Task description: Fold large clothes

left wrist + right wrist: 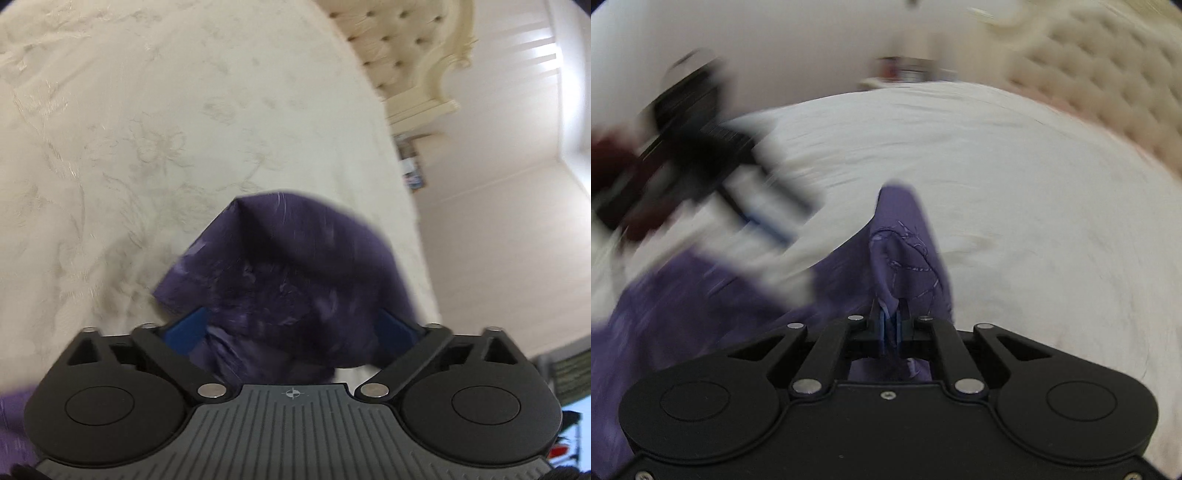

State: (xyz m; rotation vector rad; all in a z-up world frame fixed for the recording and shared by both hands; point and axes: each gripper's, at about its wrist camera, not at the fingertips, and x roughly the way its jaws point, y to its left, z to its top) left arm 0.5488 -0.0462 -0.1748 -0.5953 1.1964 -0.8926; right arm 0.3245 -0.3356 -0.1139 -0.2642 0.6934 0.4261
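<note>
Now the left gripper is spread wide, a bunched purple garment lying loose between its blue fingers. At six o'clock in its own view, the right gripper is clenched on a fold of the garment, above a cream bedspread.

Soft, even indoor light here, no hard shadows on the pale bedspread. In the left wrist view daylight glares off the wall at the upper right, washing it near white. The purple cloth is smeared and dim in its folds. The right wrist view is worse: heavy motion blur streaks the bedspread in arcs, and the left gripper at the left edge is a dark smudge. The tufted headboard bends with the fisheye, and both views go black at the corners.
</note>
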